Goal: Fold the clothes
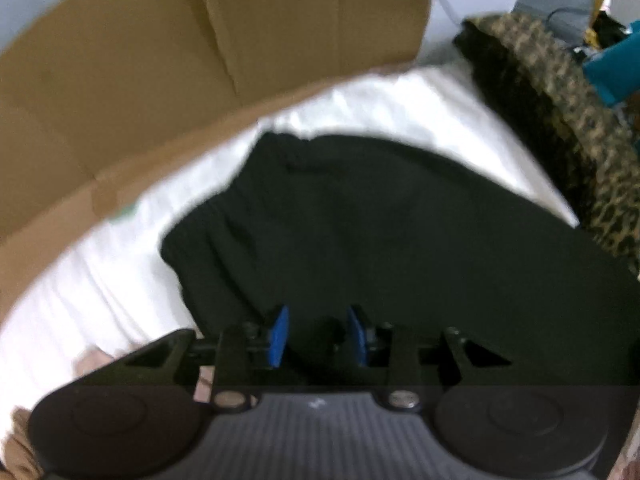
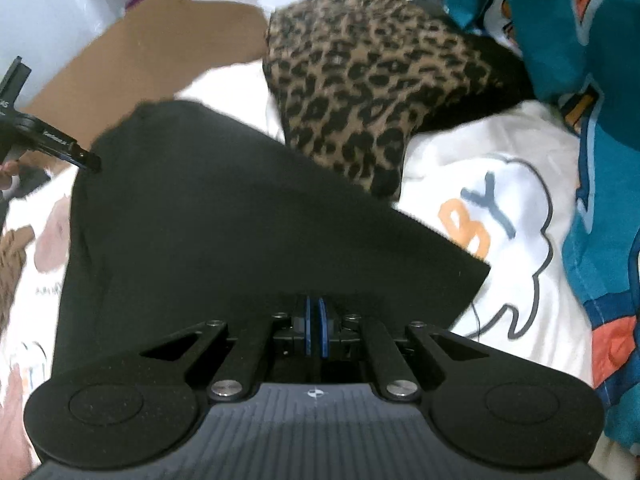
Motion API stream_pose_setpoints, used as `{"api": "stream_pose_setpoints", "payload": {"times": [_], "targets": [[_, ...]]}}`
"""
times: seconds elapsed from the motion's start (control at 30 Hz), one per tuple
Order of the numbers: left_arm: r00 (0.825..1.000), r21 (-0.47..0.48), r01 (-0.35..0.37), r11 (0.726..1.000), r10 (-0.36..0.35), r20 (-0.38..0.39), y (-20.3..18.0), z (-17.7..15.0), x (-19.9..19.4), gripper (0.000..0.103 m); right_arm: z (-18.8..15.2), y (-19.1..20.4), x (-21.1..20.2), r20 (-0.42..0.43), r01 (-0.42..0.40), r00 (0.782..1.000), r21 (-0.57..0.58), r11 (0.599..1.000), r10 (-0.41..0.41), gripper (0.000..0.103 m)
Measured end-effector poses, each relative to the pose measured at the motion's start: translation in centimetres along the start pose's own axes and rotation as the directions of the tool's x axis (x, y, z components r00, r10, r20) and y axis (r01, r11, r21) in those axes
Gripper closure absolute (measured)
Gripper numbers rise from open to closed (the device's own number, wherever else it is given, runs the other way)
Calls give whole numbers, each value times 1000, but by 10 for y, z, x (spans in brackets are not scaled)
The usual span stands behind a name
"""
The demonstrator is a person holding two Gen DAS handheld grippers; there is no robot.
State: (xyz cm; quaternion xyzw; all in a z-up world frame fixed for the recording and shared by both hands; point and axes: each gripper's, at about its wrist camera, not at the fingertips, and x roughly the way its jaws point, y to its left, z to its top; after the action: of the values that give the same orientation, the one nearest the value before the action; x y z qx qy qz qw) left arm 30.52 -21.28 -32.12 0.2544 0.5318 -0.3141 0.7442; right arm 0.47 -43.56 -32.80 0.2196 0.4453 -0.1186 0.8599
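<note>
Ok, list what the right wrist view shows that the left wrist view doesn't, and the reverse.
Only the right wrist view: the right gripper, pads nearly together at the edge of the black garment, the printed white fabric, and the other tool's tip.

Only the left wrist view: the left gripper, jaws apart over that garment.

Both: black garment, leopard-print cloth, cardboard, teal fabric.

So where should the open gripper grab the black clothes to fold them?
Probably the near edge of the black garment, right in front of the left gripper. Its jaws are open with the cloth lying flat just ahead, so coming in low from the near side should catch the hem. The right gripper looks pinched shut on the same near edge.
</note>
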Motion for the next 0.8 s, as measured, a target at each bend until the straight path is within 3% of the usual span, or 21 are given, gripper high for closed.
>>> {"api": "stream_pose_setpoints", "payload": {"times": [0.1,0.17,0.27,0.4,0.53,0.6,0.7,0.8], "targets": [[1000,-91,-17,996,18,3,4,-14,27,66,-3,2,2,-26,19,999,-44,999,-20,96],[998,-144,-13,989,22,61,3,-20,29,62,-5,2,2,-22,41,999,-61,997,-43,96],[996,-131,-20,991,31,87,-1,-24,27,60,-8,3,3,-18,76,997,-53,996,-77,95],[995,-150,-13,989,28,99,6,-28,4,67,-12,6,2,-4,112,994,-51,992,-112,96],[993,-162,-13,987,32,116,12,-45,-26,65,-9,18,-5,8,63,998,-58,996,-63,96],[997,-257,-9,966,30,77,17,-53,-32,65,-8,26,-8,6,49,999,-93,994,-49,96],[999,-403,6,915,11,40,20,-68,-35,65,-6,31,-12,16,49,999,-96,994,-48,96],[999,-431,36,901,-23,35,10,-84,-27,65,-7,33,-12,16,39,999,-65,997,-38,96]]}}
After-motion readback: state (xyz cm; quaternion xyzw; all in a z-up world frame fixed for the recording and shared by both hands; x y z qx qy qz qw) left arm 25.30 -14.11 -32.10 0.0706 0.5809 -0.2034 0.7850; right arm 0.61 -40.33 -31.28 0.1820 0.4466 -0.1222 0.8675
